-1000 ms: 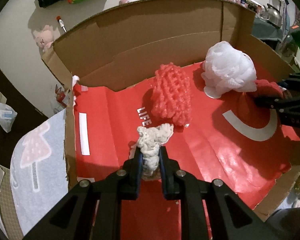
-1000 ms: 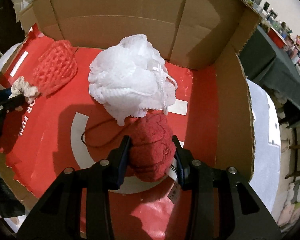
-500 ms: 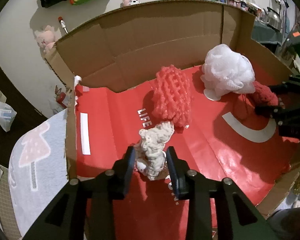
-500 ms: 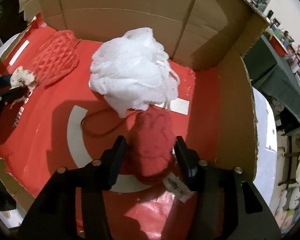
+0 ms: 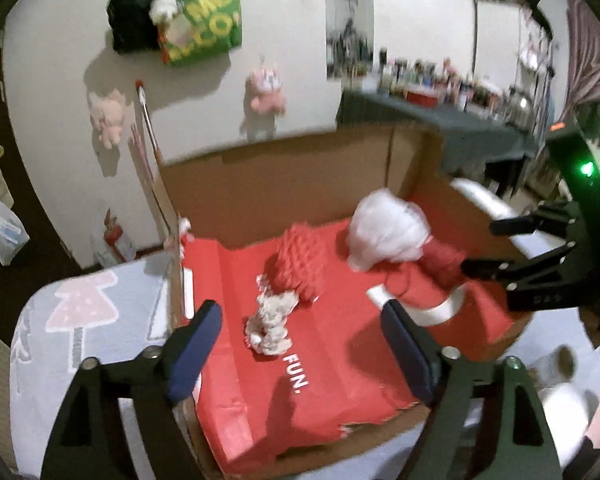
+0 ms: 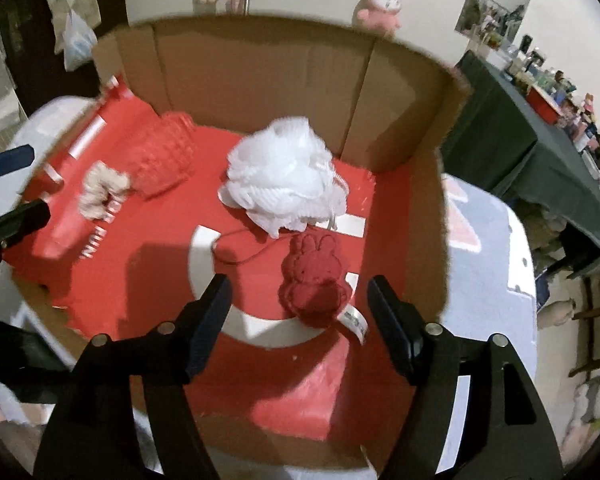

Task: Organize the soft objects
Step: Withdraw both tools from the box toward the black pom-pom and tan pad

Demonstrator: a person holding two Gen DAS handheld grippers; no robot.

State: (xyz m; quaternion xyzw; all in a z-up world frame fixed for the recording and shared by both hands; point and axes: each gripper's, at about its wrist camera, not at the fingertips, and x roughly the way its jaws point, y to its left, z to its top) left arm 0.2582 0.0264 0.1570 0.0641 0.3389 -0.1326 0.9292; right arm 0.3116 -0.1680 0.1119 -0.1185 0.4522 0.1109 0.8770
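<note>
A cardboard box with a red liner holds the soft things. A cream knitted piece lies on the liner below my left gripper, whose jaws are opening wide with nothing between them. A red bunny-shaped sponge lies flat ahead of my right gripper, whose jaws are opening clear of it. A white mesh pouf and a coral knitted pouch lie further back in the box.
The box stands on a pale cloth with a pink tree print. Pink plush toys and a green bag hang on the wall behind. A dark table with bottles stands at the right.
Both grippers let go of their pieces and opened wide, then rose and drew back from the box. The cream piece and the red bunny sponge now lie free on the liner.
</note>
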